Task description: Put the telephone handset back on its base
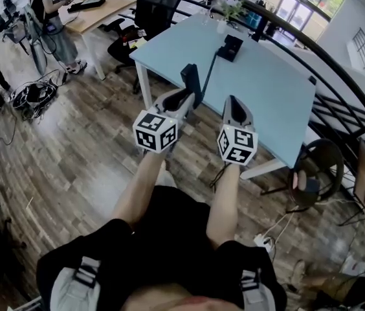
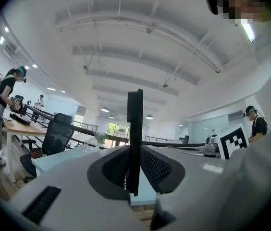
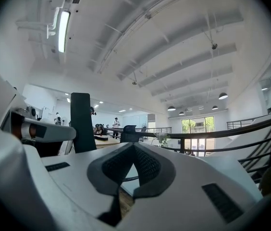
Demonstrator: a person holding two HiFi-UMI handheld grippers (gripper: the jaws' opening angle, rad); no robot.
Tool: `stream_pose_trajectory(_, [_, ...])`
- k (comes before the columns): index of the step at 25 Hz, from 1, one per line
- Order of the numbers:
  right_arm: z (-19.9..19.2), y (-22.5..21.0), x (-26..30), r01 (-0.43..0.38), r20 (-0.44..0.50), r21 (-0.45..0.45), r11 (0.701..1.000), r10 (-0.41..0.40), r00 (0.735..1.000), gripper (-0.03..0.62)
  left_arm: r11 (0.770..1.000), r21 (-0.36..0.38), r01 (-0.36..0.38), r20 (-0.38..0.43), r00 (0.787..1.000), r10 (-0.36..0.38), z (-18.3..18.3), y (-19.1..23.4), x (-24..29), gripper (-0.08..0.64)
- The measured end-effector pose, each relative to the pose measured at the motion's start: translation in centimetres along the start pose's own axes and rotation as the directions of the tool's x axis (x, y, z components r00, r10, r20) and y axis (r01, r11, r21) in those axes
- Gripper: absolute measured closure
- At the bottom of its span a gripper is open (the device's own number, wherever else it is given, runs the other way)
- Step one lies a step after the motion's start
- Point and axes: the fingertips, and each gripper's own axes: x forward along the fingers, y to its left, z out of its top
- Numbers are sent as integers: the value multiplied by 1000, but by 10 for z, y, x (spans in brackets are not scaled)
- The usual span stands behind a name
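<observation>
Left tongs (image 1: pixel 189 98): raised over the wooden floor (image 1: pixel 72 161), short of the tabletop (image 1: pixel 279 89). Pads clamped on the black telephone handset (image 1: pixel 191 78), a flat slab standing upright and held in the air.
Base (image 1: pixel 230 47): on the light-blue tabletop, well apart from the handset.
Right tongs (image 1: pixel 233 103): just beside the left tongs, pads closed together, nothing between them.

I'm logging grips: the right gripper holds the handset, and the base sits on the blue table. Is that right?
No. The left gripper holds the handset, as the left gripper view shows; the right gripper is shut on nothing. The base does sit on the blue table.
</observation>
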Motion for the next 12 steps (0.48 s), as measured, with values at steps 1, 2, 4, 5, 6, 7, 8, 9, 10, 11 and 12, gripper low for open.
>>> stream_pose_trajectory(1, [0,-6,1,12,-2,-1,1000,-12,1000,598,1000,-1,6,1,1000,-6,0,1,5,495])
stream_pose_trajectory(2, [0,-13,2,26,-2,-1,1000,-26,1000,598,1000,-1,14,3,1000,-14,0,1,11,495])
stream_pose_trajectory(4, [2,-26,6,48,3,-6,999,-48,999,598,1000,0,28,5,1000,-28,-1,2,23,495])
stream_pose_trajectory(5, [5,-31,9,55,9,-11,998,-55,998,598,999,1,34,6,999,-34,-1,4,29,495])
stream_pose_trajectory(6, [8,-36,12,61,19,-15,998,-61,998,598,999,2,39,6,999,-39,-1,6,36,495])
stream_pose_trajectory(7, [11,-41,15,67,28,-19,998,-67,997,598,999,3,43,8,999,-43,-1,10,43,495])
stream_pose_trajectory(8, [14,-46,19,74,35,-23,997,-73,997,598,999,3,45,10,999,-46,-1,14,51,495])
stream_pose_trajectory(9, [14,-51,25,80,40,-26,996,-79,996,598,999,1,48,13,999,-48,-1,18,59,495])
stream_pose_trajectory(10, [13,-57,31,87,41,-27,996,-86,995,598,999,-1,52,17,999,-52,-1,23,67,495])
stream_pose_trajectory(11, [11,-63,39,95,40,-26,995,-94,995,598,998,-3,56,20,998,-56,-2,29,76,495])
stream_pose_trajectory(12, [9,-68,48,106,38,-23,994,-105,994,598,998,-4,62,20,998,-62,-2,35,86,495])
